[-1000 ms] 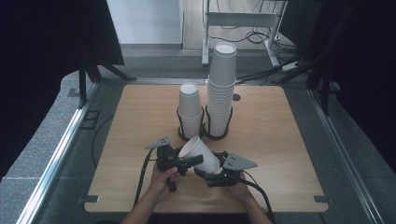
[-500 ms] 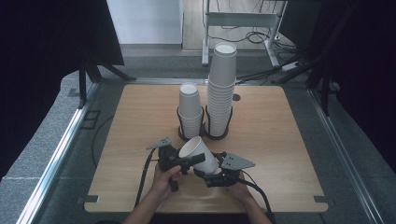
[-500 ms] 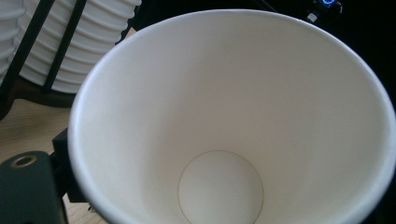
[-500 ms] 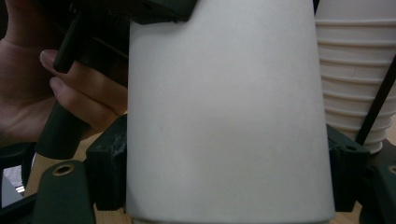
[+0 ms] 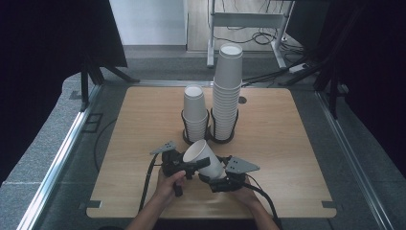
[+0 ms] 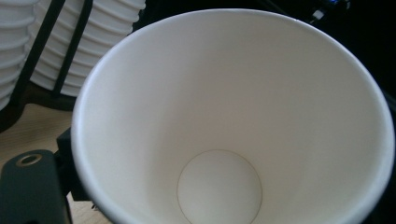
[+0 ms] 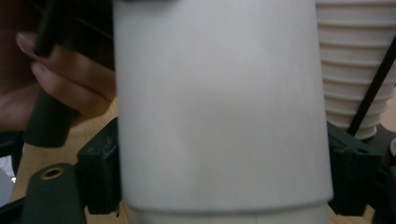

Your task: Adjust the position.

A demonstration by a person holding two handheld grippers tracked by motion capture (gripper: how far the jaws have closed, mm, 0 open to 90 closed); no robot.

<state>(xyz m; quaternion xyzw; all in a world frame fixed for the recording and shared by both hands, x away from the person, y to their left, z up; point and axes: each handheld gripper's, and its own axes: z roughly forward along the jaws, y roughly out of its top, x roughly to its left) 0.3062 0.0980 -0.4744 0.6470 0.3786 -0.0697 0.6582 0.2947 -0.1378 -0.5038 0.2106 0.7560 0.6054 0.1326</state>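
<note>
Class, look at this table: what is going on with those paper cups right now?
A person holds a white paper cup tilted between two tongs above the wooden table. The left tongs have just closed on its rim; the right tongs, at its body, have just been opening. Two cup stacks stand in black holders behind.

1. Table point(image 5: 287, 143): light wood top, square.
2. Floor point(image 5: 158, 72): grey carpet.
3. Curtains point(image 5: 48, 48): black, both sides.
4. Metal frame point(image 5: 249, 19): rear, cables point(image 5: 249, 37) beneath.
5. Wall point(image 5: 148, 21): pale, rear.
</note>
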